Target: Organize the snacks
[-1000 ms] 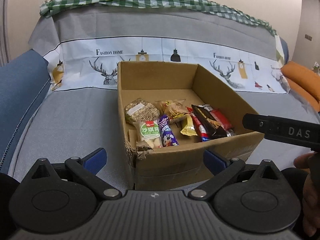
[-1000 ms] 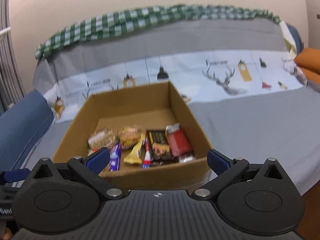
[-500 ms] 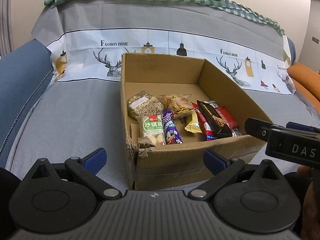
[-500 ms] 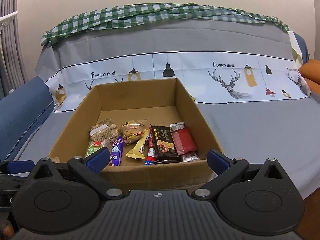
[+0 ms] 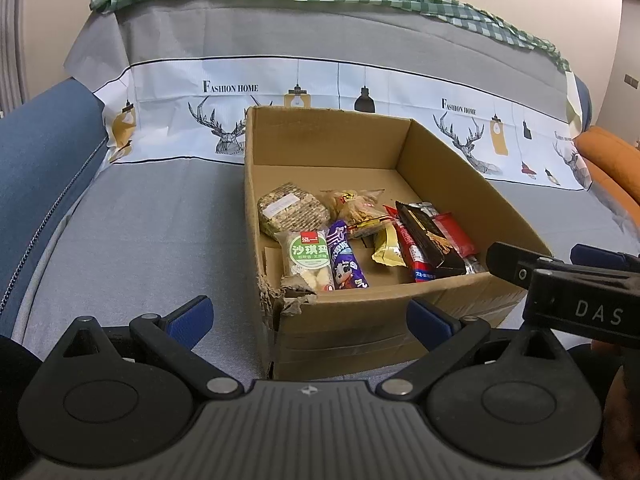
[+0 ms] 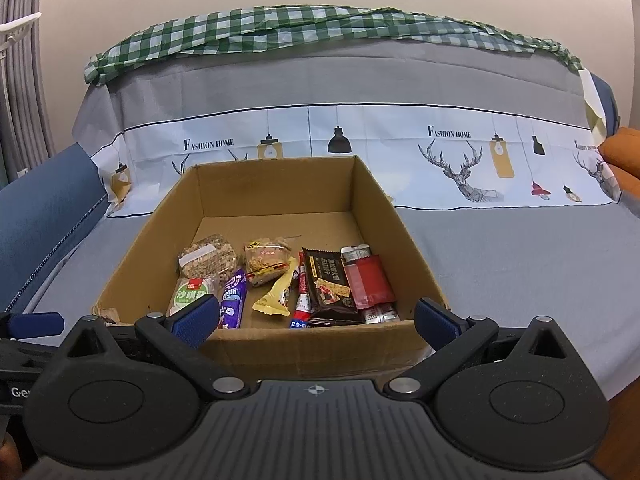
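Both tongs, left (image 5: 310,316) and right (image 6: 316,316), hang spread and empty before the brown cardboard box (image 6: 276,184) on the grey sofa cover; wrapped snacks (image 6: 280,280) lie lengthwise inside along its near wall, nearer the right tongs.

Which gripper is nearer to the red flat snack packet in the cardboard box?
Right. The right gripper faces the red flat snack packet over the box's near wall; the left gripper sits off toward the torn corner.
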A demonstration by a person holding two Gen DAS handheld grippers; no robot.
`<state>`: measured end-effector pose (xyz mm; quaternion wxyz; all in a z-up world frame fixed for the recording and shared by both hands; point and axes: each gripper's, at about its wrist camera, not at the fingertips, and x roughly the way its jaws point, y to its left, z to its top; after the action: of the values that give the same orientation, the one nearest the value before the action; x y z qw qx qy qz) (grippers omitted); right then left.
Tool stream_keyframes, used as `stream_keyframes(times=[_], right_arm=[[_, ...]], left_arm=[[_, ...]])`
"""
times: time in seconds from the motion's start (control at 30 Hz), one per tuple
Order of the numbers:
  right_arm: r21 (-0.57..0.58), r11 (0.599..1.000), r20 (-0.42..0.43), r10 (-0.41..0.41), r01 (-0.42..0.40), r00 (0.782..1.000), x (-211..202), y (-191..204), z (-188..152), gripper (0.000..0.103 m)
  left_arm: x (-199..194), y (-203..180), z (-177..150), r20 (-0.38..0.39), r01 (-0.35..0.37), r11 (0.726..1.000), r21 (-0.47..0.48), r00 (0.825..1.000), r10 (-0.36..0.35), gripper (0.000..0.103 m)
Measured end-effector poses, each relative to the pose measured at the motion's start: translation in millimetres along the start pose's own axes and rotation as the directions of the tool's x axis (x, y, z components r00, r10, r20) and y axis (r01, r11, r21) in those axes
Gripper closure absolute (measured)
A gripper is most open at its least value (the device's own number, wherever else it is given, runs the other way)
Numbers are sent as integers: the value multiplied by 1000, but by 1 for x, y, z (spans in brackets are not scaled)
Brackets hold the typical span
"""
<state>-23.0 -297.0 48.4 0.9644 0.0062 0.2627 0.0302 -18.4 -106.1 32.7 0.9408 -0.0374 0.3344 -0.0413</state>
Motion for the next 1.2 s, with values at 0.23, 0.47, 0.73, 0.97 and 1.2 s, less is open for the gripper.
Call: stream_keyframes(times=[0.23, 0.47, 0.73, 0.97, 1.2], right_arm=[[0, 1000, -2, -1, 1, 1000, 0, 1, 0, 1], [-2, 1000, -1, -1, 1, 1000, 0, 1, 0, 1], [-1, 1000, -1, -1, 1, 1000, 0, 1, 0, 1], [-2, 1000, 0, -2, 2, 1000, 0, 2, 0, 1], [-3, 1000, -1, -1, 1, 1000, 0, 1, 0, 1]], left_arm=[[2, -1, 0, -9, 3, 1000, -4, 1000, -3, 0], [2, -2, 0, -3, 4, 1000, 4, 1000, -4, 0], [0, -3, -1, 7, 8, 1000, 16, 1000, -8, 0], [-1, -4, -2, 15, 12, 1000, 25, 1000, -12, 0], [-2, -5, -2, 22, 17, 999, 35, 1000, -18, 0]])
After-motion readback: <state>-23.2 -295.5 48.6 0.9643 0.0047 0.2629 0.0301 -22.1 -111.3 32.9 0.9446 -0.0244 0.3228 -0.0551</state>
